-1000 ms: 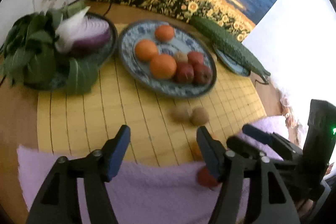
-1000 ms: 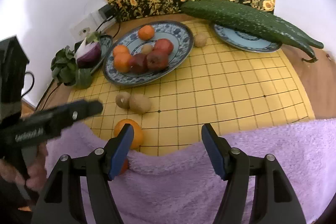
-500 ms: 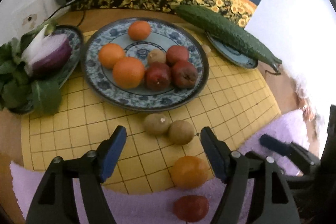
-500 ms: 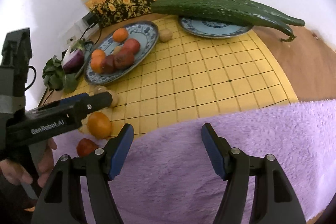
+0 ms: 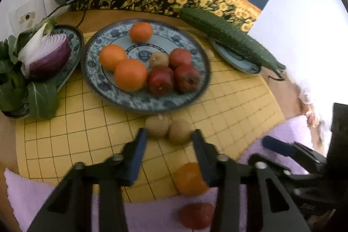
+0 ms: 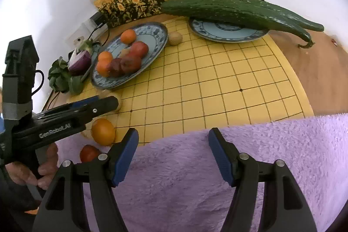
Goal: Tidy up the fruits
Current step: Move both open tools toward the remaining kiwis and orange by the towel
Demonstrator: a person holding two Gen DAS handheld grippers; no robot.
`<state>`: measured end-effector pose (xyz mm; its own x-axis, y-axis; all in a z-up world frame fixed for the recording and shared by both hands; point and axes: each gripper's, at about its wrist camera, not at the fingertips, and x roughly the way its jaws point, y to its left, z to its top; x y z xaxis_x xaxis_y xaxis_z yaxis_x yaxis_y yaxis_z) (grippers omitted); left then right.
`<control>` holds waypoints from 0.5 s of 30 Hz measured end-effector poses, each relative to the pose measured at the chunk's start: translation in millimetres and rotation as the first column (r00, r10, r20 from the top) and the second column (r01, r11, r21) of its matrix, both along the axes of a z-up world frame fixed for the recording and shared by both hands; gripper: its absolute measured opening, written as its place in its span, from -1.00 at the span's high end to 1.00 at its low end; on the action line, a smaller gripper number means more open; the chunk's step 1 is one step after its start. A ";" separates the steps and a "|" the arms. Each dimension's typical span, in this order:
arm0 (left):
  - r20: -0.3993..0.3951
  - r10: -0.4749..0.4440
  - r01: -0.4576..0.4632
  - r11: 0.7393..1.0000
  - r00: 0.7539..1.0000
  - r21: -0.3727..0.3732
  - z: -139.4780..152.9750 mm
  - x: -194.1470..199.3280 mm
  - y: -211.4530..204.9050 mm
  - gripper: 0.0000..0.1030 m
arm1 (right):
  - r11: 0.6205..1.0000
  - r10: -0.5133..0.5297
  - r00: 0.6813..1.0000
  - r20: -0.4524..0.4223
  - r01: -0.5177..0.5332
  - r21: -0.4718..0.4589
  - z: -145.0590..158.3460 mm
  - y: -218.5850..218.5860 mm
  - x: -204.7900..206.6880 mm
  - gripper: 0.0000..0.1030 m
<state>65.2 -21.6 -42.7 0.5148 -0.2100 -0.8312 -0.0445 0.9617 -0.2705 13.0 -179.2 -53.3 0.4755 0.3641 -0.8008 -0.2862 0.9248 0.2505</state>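
Two kiwis [image 5: 168, 128] — left gripper [image 5: 169, 140] closing

Hidden and blurred parts

In the left wrist view the left gripper [image 5: 168, 137] is motion-blurred at lower centre, its finger covering part of an orange [image 5: 189, 179]; leafy greens [image 5: 13, 84] are cut off at left.

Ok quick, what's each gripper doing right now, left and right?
Left gripper: jaws closing, two kiwis between its tips; whether they are gripped cannot be told.
Right gripper: open, holding nothing, over the purple towel.
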 end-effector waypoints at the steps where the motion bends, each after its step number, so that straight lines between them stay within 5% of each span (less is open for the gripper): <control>1: -0.008 -0.006 0.006 1.000 1.000 0.008 3.1 -1.8 -0.7 0.83 | 1.000 0.007 1.000 0.001 -0.007 0.003 0.3 1.4 -0.7 -0.33; 7: -0.033 0.000 0.000 1.000 0.999 0.022 -9.0 1.8 2.4 0.78 | 0.999 0.053 0.999 0.012 -0.053 -0.001 0.0 22.3 -1.9 -0.33; 12: -0.009 -0.002 0.003 0.999 1.000 0.045 -2.5 -1.2 2.6 -0.54 | 0.999 0.043 0.999 0.009 -0.043 -0.003 -0.8 23.1 -2.9 -0.33; 15: 0.007 -0.029 0.028 0.998 1.000 0.060 -2.6 0.4 -1.8 -0.65 | 1.000 0.028 1.000 0.003 -0.028 0.001 -1.2 20.0 -2.8 -0.33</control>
<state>65.6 -23.4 -45.3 0.5156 -0.1744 -0.8389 -0.0148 0.9771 -0.2122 10.2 -159.3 -54.6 0.4677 0.3781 -0.7989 -0.3130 0.9162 0.2503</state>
